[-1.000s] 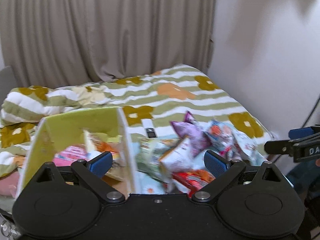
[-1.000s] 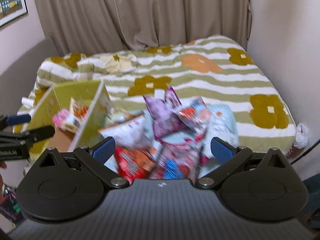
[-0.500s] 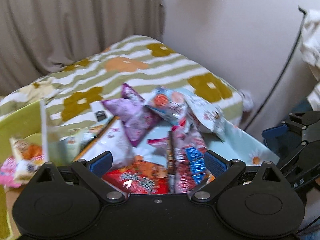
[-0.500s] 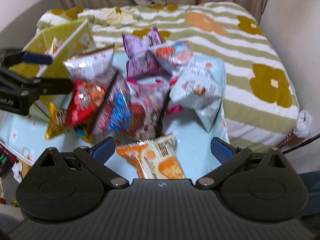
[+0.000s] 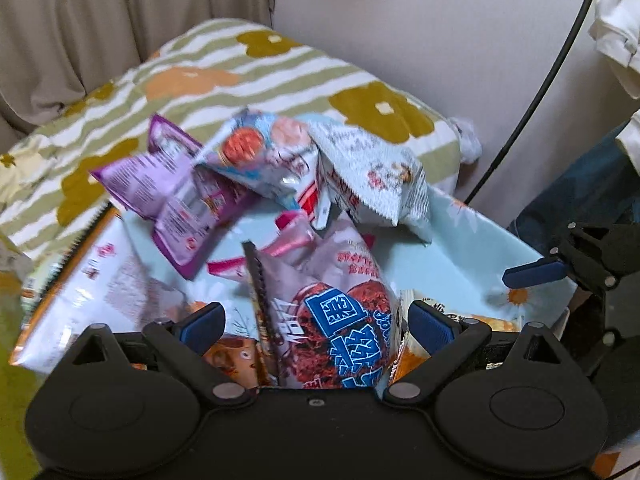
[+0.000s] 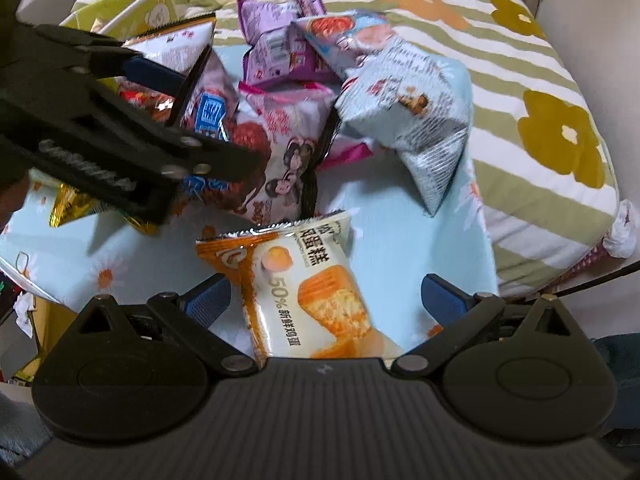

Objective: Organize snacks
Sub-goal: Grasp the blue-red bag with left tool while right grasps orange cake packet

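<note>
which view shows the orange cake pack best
The right wrist view: the cake pack lies face up and almost whole between the open fingers of the right hand-held gripper. The left wrist view shows only an orange sliver of it behind the left hand-held gripper's right finger.

We log a bedspread [image 6: 532,80] striped olive and white with mustard and orange flowers; a pale blue cloth [image 6: 400,248] with white, orange-centred daisies; an orange-and-cream cake packet [image 6: 304,292]; a purple packet [image 5: 176,196]; a brown packet with blue-and-white characters [image 5: 340,320]; beige curtains [image 5: 120,20].
</note>
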Motion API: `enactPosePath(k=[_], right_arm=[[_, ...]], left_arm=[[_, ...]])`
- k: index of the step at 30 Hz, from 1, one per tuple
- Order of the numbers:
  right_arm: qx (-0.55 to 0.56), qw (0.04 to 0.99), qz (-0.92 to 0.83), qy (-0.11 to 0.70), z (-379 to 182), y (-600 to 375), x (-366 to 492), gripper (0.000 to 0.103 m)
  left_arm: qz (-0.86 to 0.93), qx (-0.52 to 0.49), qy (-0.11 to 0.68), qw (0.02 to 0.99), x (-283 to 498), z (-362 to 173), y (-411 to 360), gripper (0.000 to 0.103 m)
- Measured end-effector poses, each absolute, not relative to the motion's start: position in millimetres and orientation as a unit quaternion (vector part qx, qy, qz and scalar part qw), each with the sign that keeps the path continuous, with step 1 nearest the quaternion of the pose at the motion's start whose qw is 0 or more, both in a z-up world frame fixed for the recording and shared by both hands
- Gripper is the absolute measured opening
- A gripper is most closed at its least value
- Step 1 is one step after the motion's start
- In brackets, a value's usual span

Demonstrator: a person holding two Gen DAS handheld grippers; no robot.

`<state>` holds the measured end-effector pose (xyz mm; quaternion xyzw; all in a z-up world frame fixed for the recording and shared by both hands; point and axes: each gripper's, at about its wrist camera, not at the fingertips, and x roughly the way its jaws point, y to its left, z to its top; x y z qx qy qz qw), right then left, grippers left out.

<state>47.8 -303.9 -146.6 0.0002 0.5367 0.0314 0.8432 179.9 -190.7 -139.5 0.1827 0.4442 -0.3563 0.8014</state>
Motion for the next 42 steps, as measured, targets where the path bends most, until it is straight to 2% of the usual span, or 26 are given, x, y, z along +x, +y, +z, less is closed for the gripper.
enactPosePath(k=[7, 8, 11, 13, 15, 20, 24, 42], right_arm=[[-0.007, 0.834, 0.047, 0.549, -163, -298, 52, 0.103], [-0.004, 0.833, 0.049, 0.551, -164, -298, 53, 0.103], [-0.001, 0.83, 0.056, 0.555, -168, -297, 54, 0.103], [0.001, 0.827, 0.059, 0.559, -171, -296, 56, 0.101], [0.003, 0.825, 0.062, 0.562, -174, -296, 57, 0.094], [-0.003, 0.824, 0.063, 0.564, -178, -295, 57, 0.089], [-0.011, 0.826, 0.063, 0.56, -178, -293, 55, 0.081], [-0.031, 0.866, 0.078, 0.493, -103, -273, 50, 0.08]], left_arm=[[-0.364, 0.164, 0.47, 0.787, 191, -158, -195, 0.091], [-0.369, 0.159, 0.473, 0.784, 191, -158, -195, 0.08], [-0.369, 0.152, 0.481, 0.78, 193, -159, -195, 0.071], [-0.368, 0.154, 0.481, 0.78, 193, -159, -194, 0.069], [-0.365, 0.158, 0.478, 0.783, 190, -158, -194, 0.068], [-0.362, 0.181, 0.455, 0.793, 180, -153, -195, 0.068], [-0.357, 0.176, 0.45, 0.8, 181, -148, -192, 0.068], [-0.268, 0.128, 0.382, 0.875, 154, -68, -127, 0.068]])
